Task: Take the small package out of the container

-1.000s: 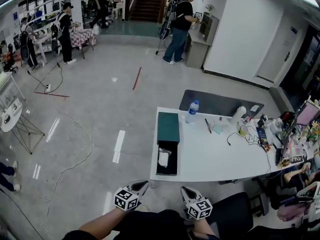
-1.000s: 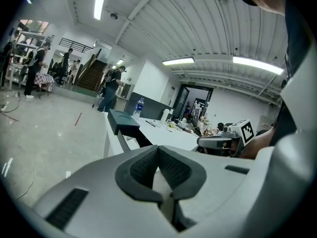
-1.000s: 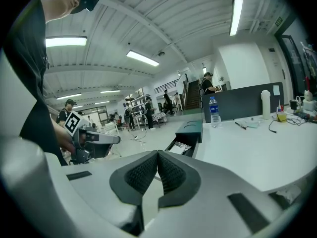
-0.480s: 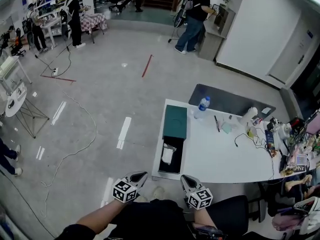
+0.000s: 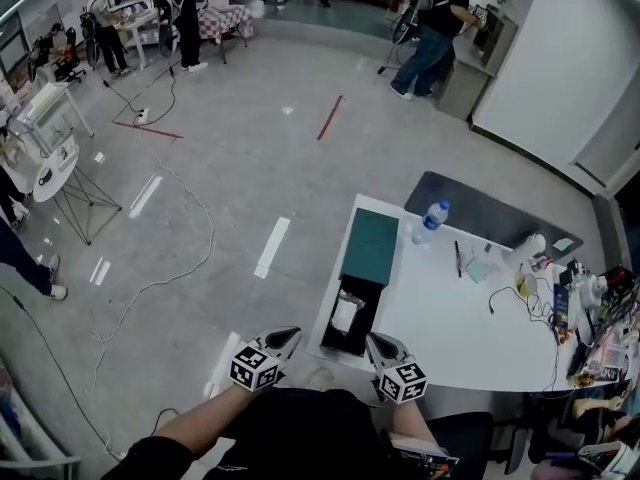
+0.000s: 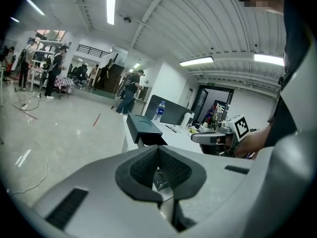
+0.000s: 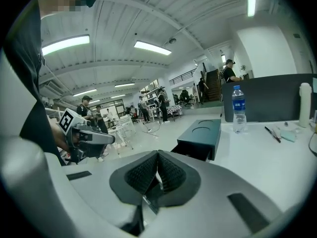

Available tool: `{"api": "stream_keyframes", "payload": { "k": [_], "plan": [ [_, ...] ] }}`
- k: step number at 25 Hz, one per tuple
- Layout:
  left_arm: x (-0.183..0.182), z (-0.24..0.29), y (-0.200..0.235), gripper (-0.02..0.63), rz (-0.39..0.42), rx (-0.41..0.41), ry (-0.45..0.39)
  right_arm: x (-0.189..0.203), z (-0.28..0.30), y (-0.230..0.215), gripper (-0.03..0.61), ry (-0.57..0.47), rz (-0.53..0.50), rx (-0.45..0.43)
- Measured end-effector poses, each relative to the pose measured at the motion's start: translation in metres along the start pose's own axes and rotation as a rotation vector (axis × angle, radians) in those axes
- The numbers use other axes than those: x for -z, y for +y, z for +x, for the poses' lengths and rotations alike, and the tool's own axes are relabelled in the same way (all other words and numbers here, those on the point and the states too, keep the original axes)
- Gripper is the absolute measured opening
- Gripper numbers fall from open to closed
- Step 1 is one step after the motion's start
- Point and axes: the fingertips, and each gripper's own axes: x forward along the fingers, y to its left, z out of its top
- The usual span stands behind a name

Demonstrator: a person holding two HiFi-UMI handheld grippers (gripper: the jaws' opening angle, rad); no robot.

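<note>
A small white package [image 5: 345,314] lies inside an open black container [image 5: 368,308] at the near left end of a white table [image 5: 450,318]. The container's dark green lid [image 5: 370,246] lies just beyond it. My left gripper [image 5: 289,334] and right gripper [image 5: 372,339] hang side by side in front of my body, short of the table edge, both pointing at the container. In the left gripper view the left gripper [image 6: 158,148] is shut on nothing. In the right gripper view the right gripper [image 7: 157,155] is also shut and empty, with the container [image 7: 200,135] ahead.
A water bottle [image 5: 432,218], pens, a cable and small desk items sit on the table's far half, with cluttered shelves at its right end. Cables trail over the grey floor [image 5: 200,218] on the left. People stand far off at the back of the room.
The head view has shifted, so the table and container now sit further right and a little nearer. Both grippers stay shut, low in front of my body.
</note>
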Motion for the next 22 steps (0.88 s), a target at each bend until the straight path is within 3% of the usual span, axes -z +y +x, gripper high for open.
{"api": "stream_keyframes", "payload": {
  "k": [11,22],
  "plan": [
    [-0.022,0.021,-0.005,0.008,0.033,-0.041,0.004,-0.008,0.035,-0.021,0.026,0.076,-0.043,-0.096],
    [-0.034,0.025,0.029,0.008,0.001,-0.052,0.014,0.013,0.072,-0.028,0.028,0.315,-0.02,-0.067]
  ]
}}
